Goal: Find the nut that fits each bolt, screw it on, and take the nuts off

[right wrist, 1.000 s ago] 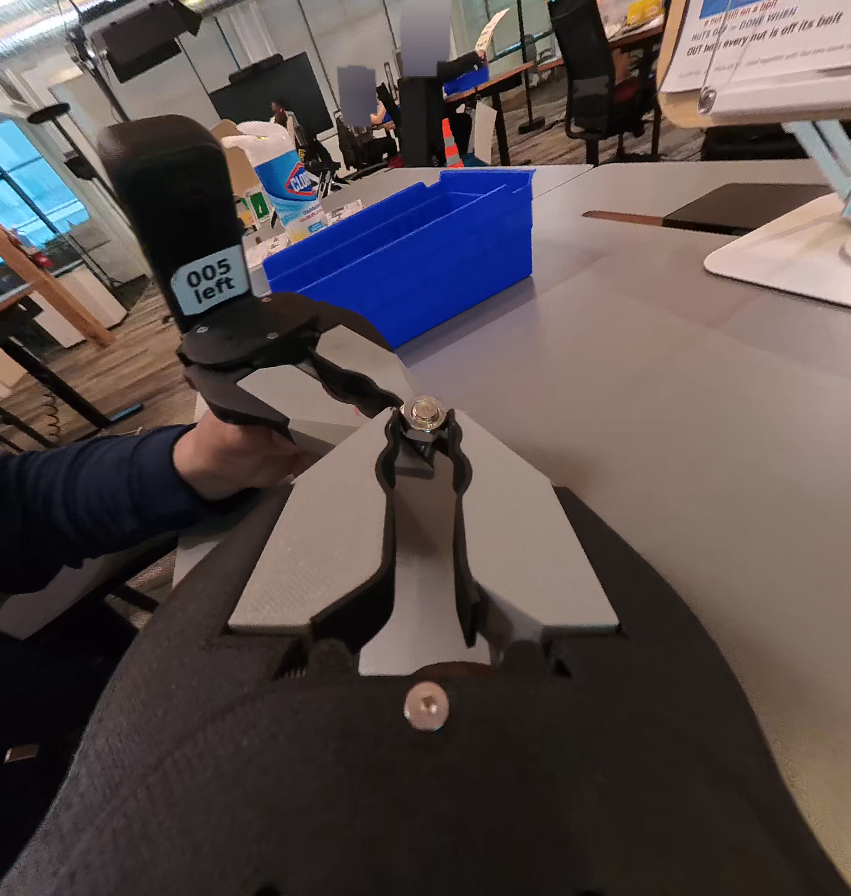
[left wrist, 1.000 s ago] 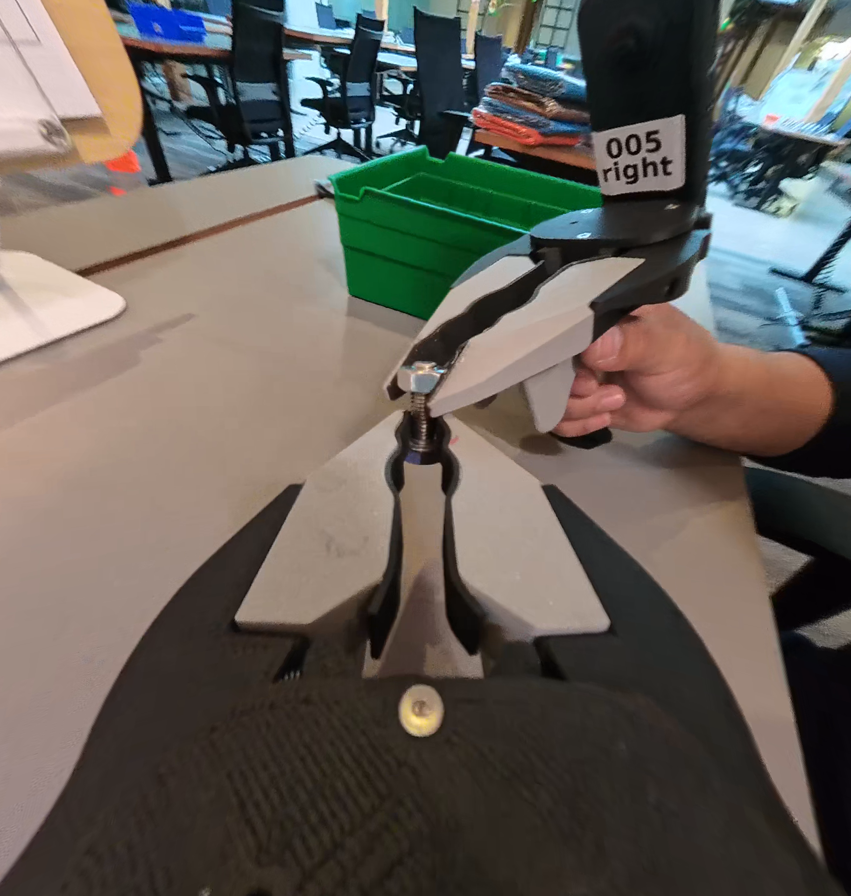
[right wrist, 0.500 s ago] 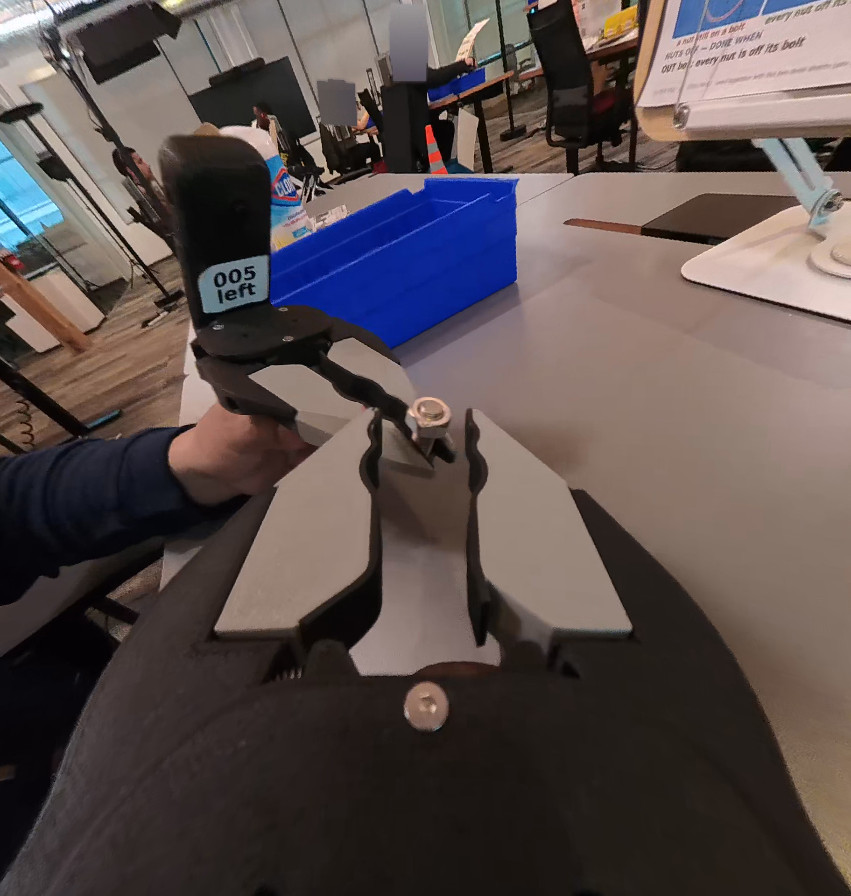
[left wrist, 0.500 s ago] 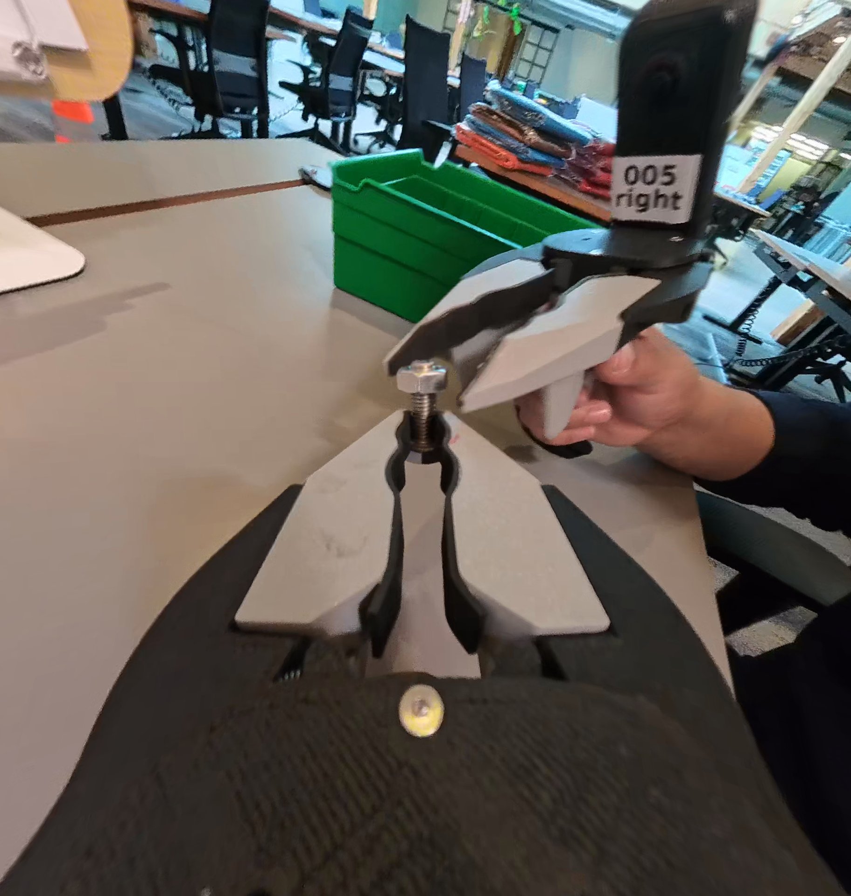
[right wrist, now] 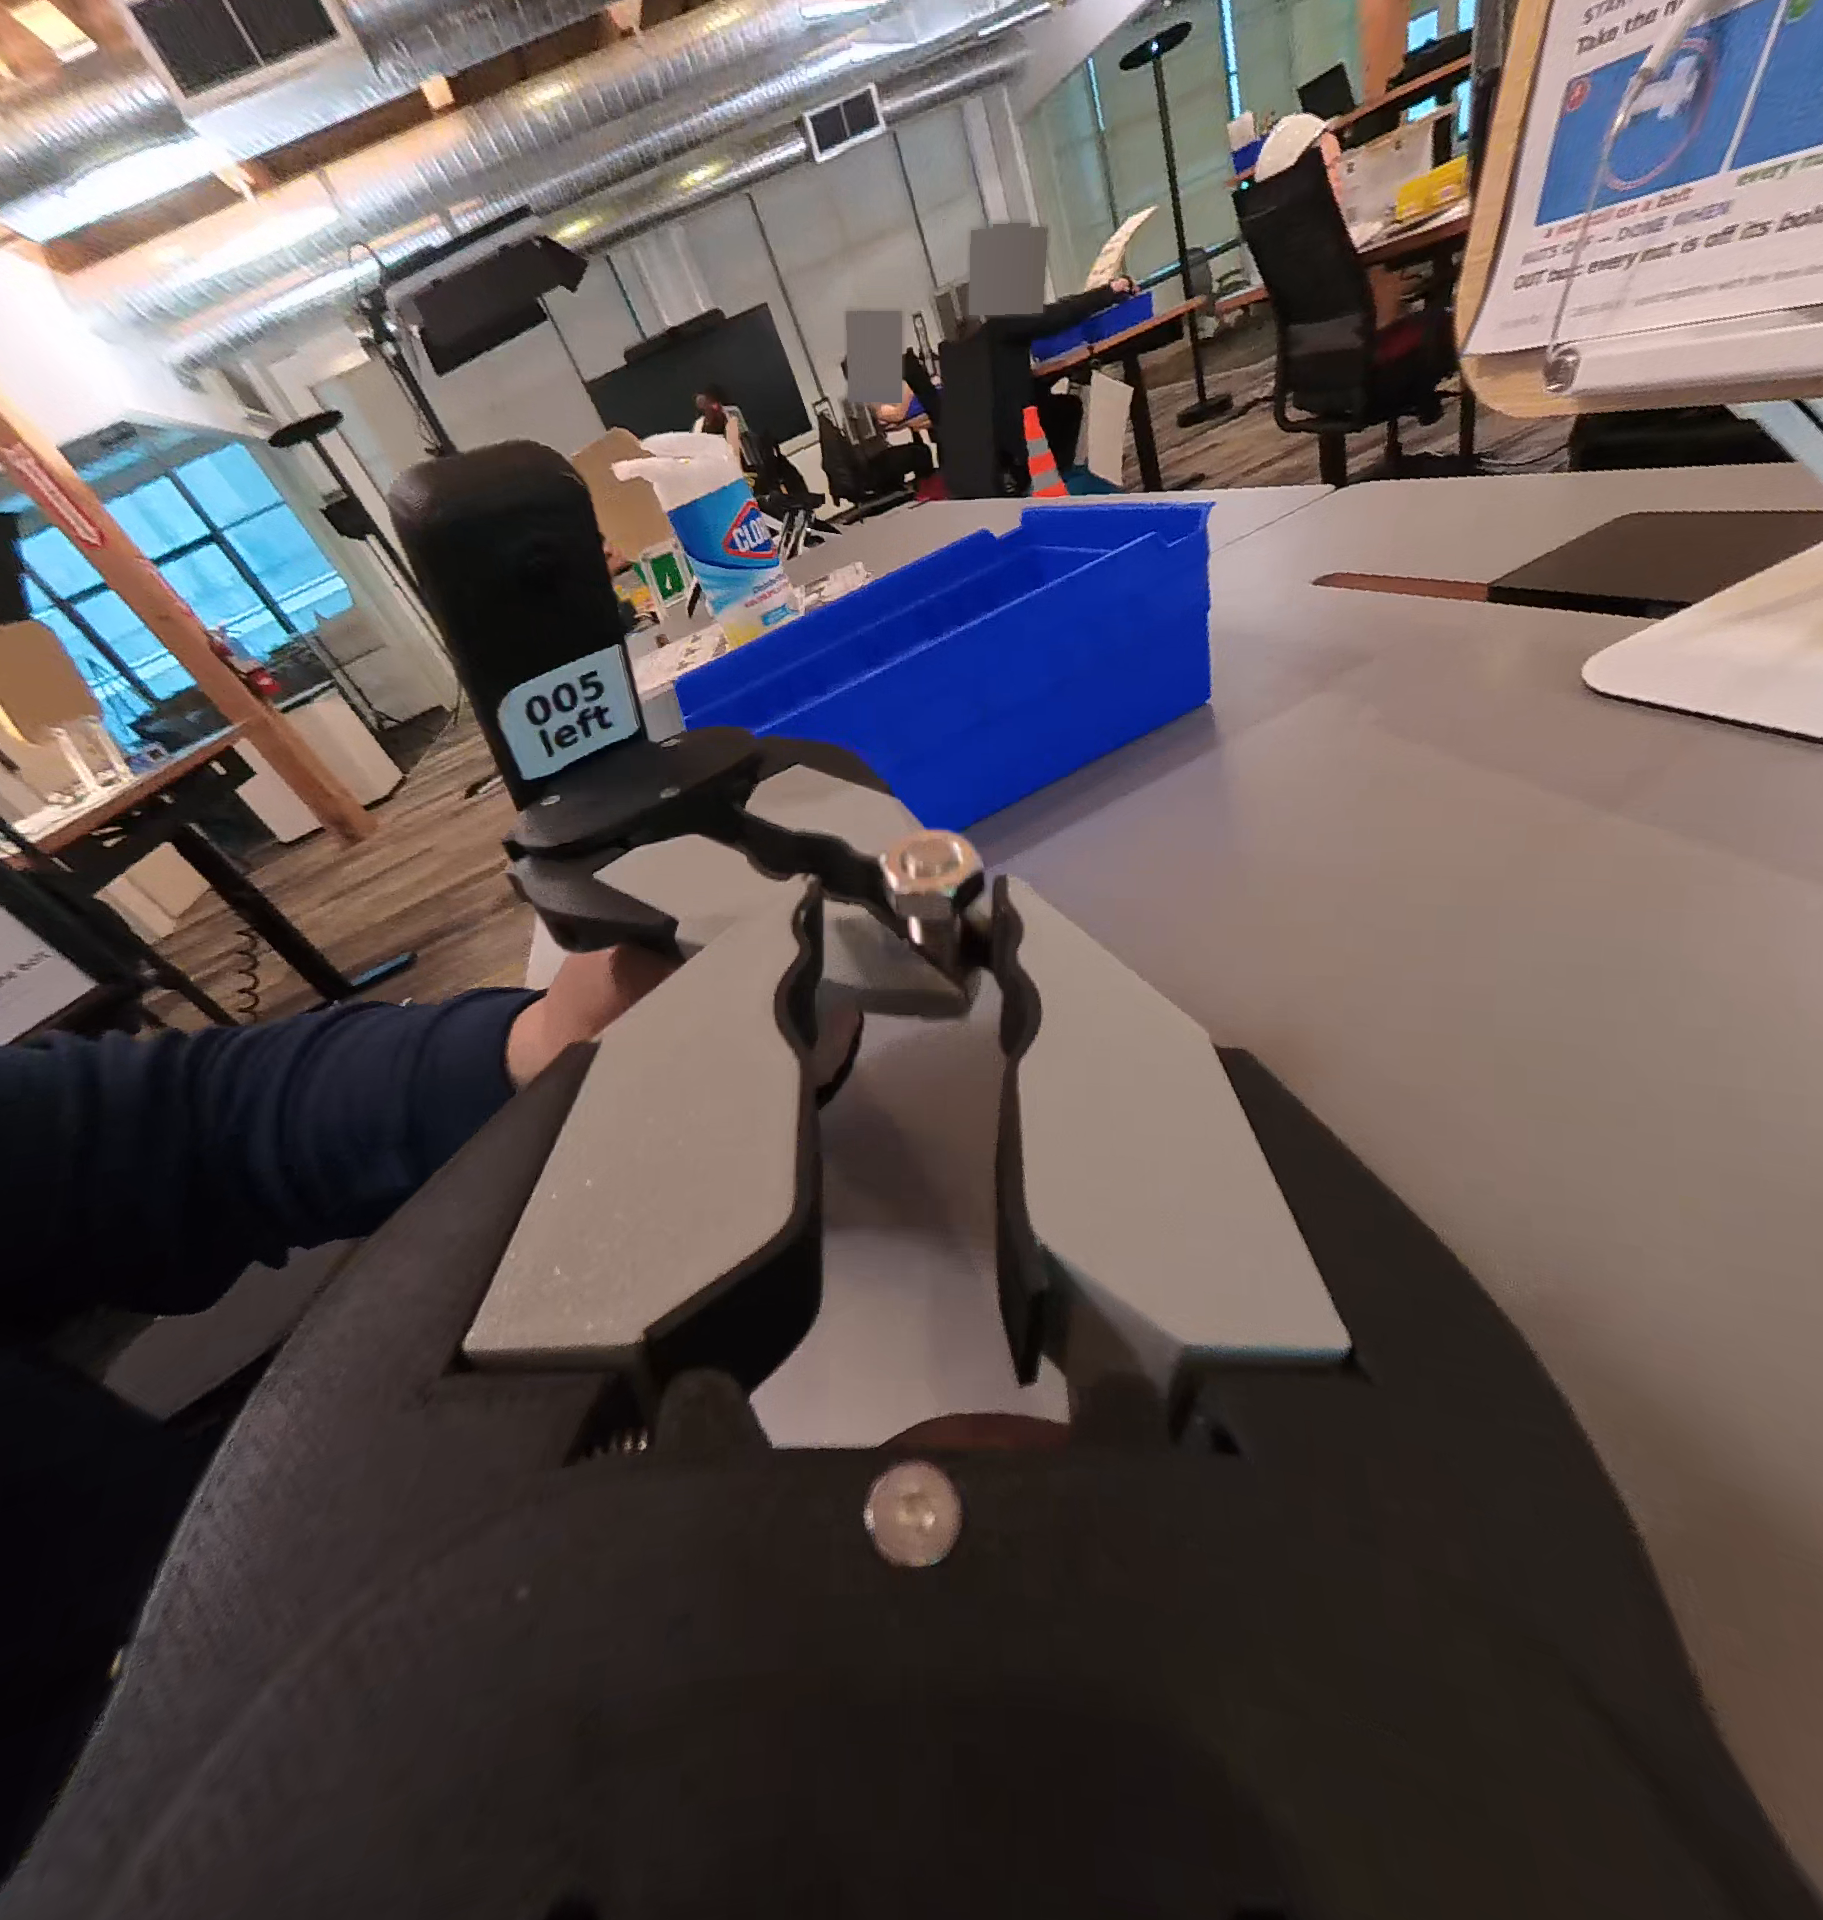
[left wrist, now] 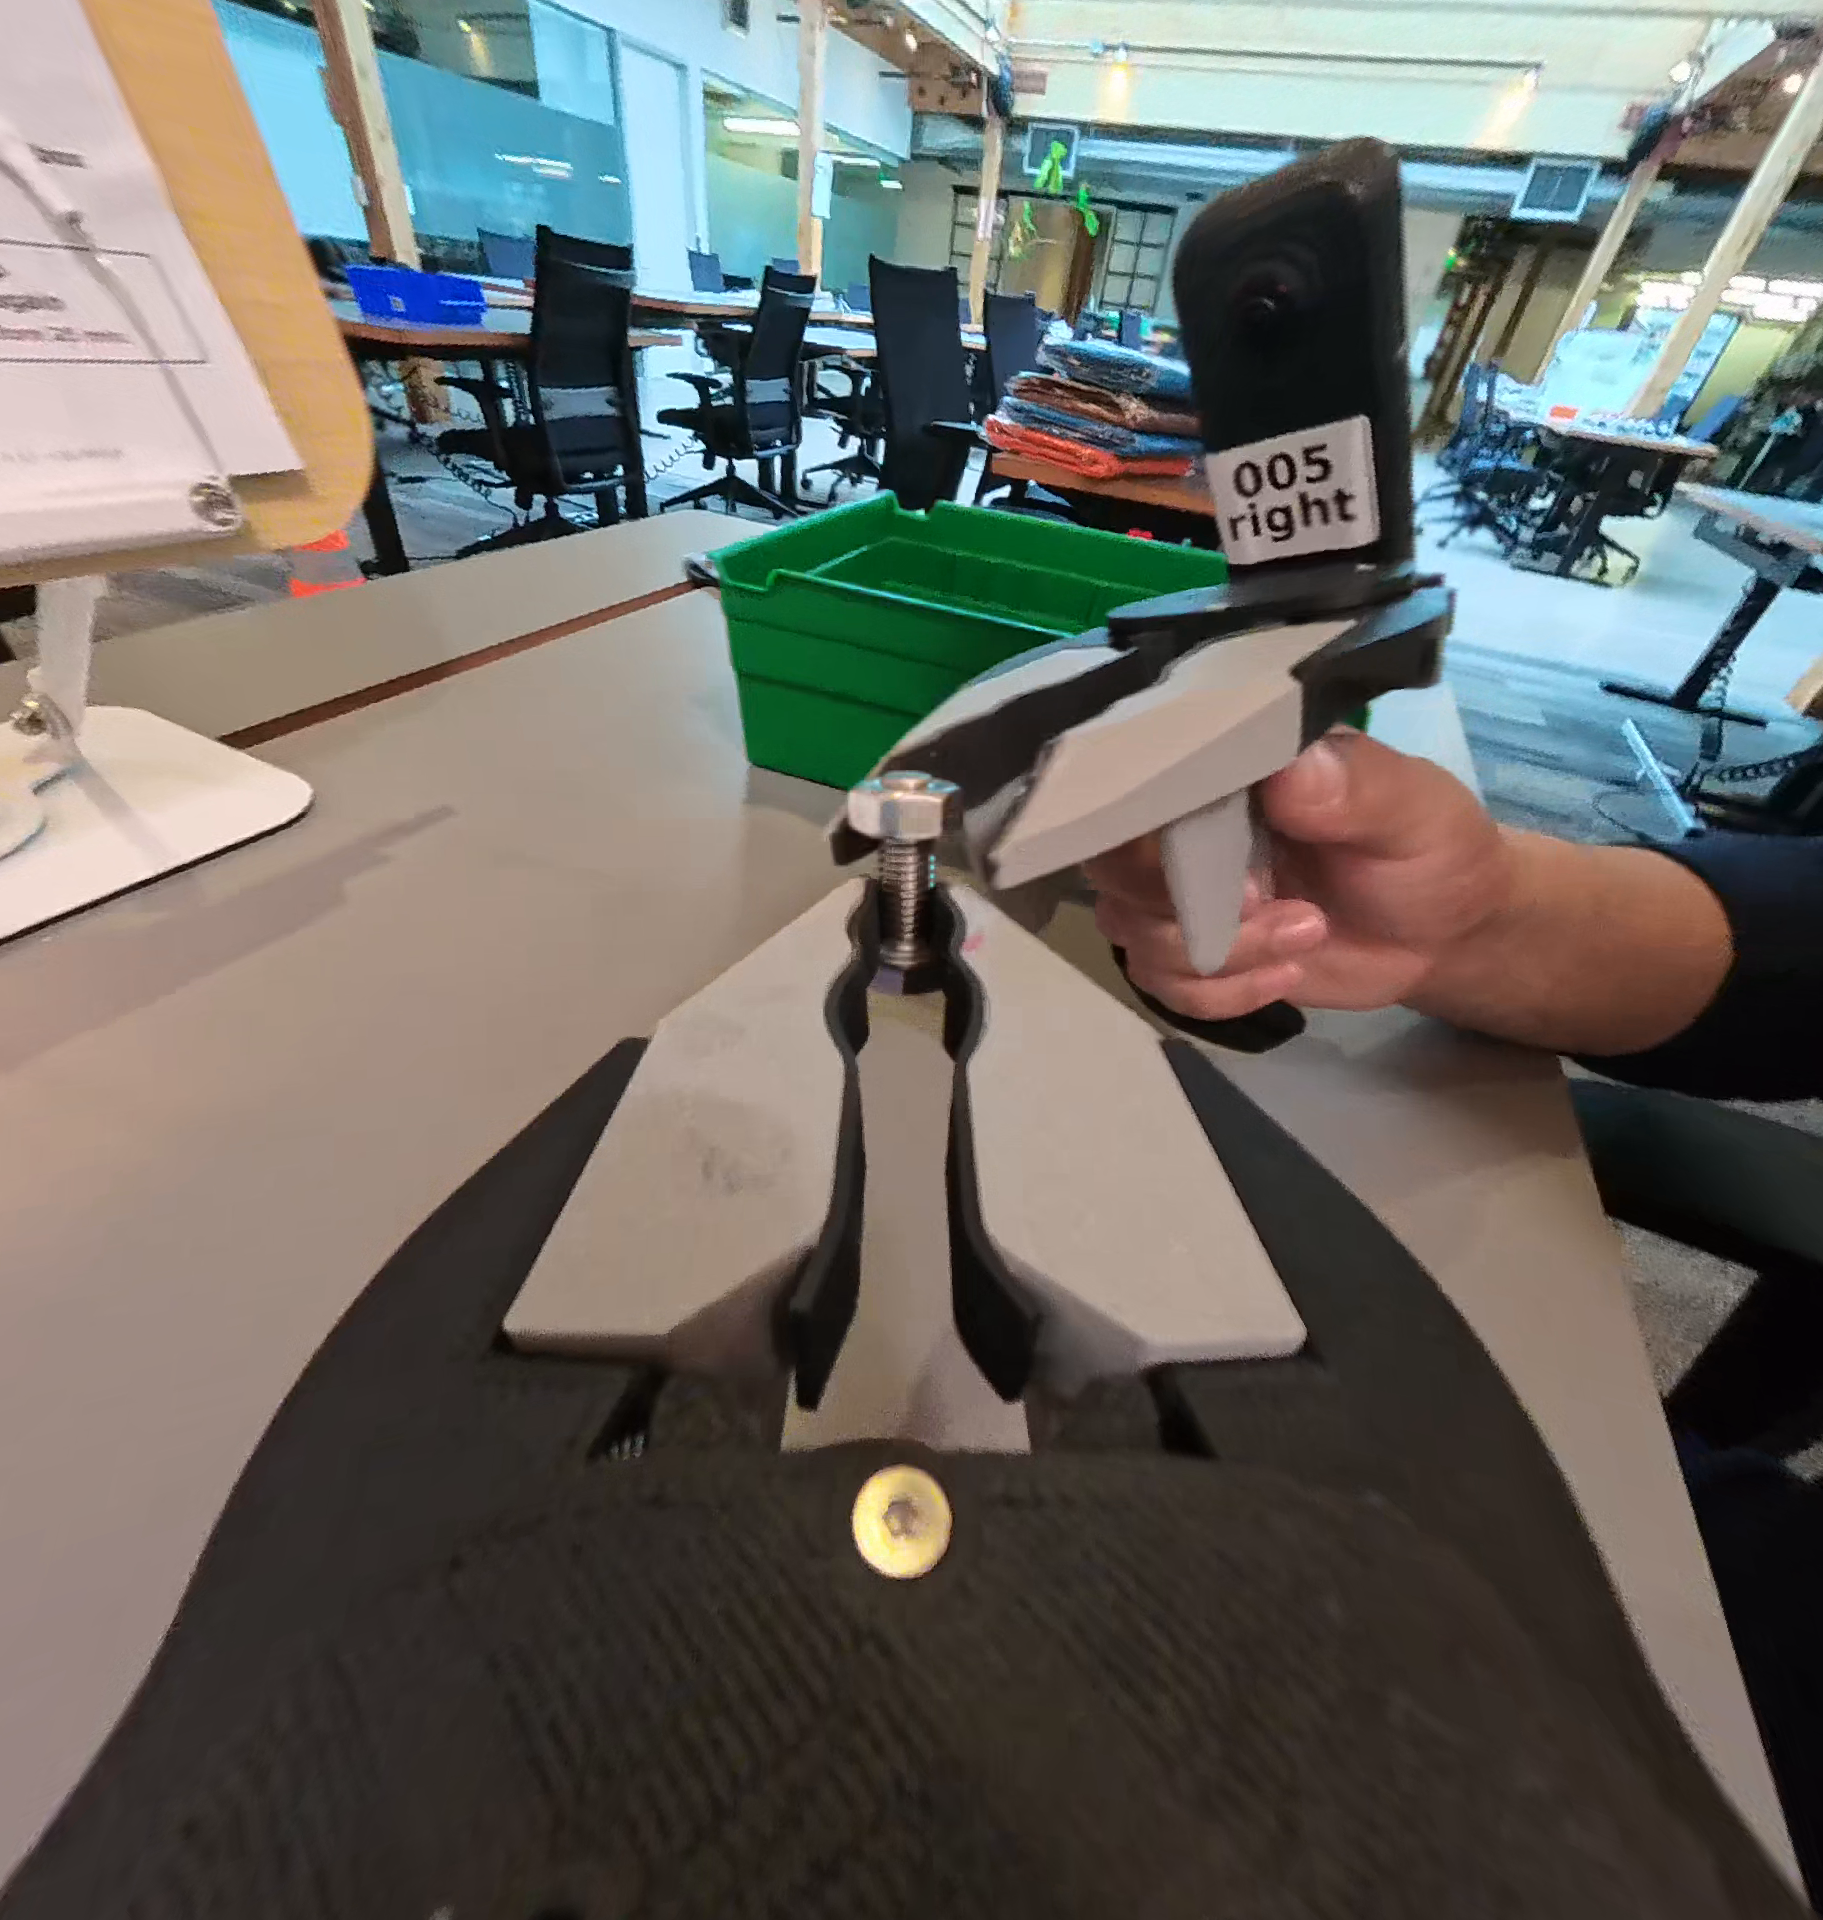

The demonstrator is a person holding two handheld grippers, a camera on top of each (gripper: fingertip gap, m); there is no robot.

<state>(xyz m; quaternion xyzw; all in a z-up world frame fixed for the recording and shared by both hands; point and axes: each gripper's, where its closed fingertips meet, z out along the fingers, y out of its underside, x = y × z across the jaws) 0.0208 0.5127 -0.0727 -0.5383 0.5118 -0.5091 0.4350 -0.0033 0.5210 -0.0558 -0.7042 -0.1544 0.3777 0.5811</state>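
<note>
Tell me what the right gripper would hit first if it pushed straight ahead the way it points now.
Probably the nut on the bolt, between the tips of the open right gripper; the left gripper holds that bolt. Depth is unclear.

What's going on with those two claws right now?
Left claw shut on upright bolt. Right claw open around nut at bolt's top. Nothing blocking.

Open-plan office: desks [left wrist: 595, 322], swivel chairs [left wrist: 585, 384]
</note>
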